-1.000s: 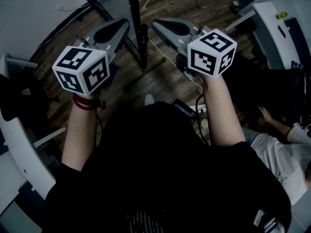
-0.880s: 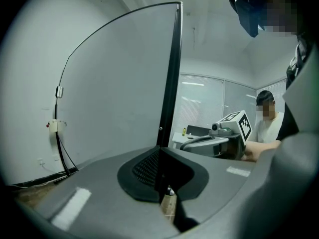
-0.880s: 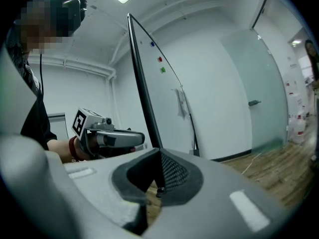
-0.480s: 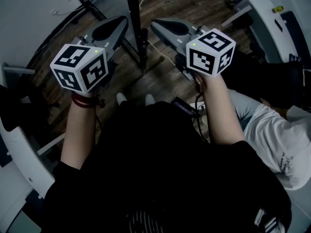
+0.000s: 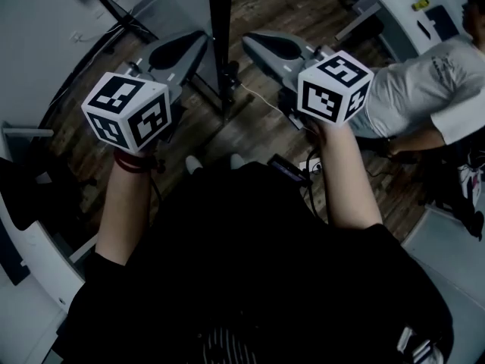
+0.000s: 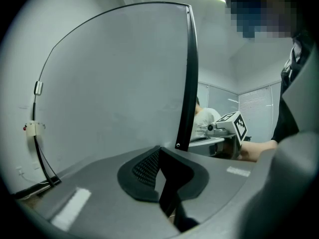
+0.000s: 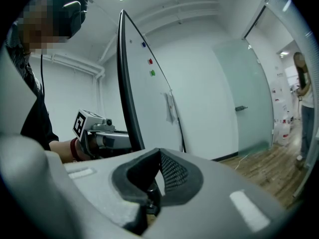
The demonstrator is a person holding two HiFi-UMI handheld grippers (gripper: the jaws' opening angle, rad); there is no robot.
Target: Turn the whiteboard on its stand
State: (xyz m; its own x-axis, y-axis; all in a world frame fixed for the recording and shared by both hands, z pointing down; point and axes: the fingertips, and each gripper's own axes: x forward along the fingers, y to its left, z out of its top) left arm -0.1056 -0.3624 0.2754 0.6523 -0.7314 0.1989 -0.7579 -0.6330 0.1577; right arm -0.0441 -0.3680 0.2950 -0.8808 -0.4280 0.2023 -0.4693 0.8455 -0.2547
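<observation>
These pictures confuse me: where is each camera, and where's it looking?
Head view: on the person's head, looking down; forearms, grey left tool, grey right tool, black-framed white whiteboard.
Left gripper view: on the left tool, facing the whiteboard; shut jaws.
Right gripper view: on the right tool, facing its other side; shut jaws.
Both show the other tool.

No word, number or brand is showing clearly enough to read. The cube on the left gripper and the cube on the right gripper are carrying only black-and-white square marker patterns, not letters. A faint print is sitting on a bystander's white shirt, too small to make out.
</observation>
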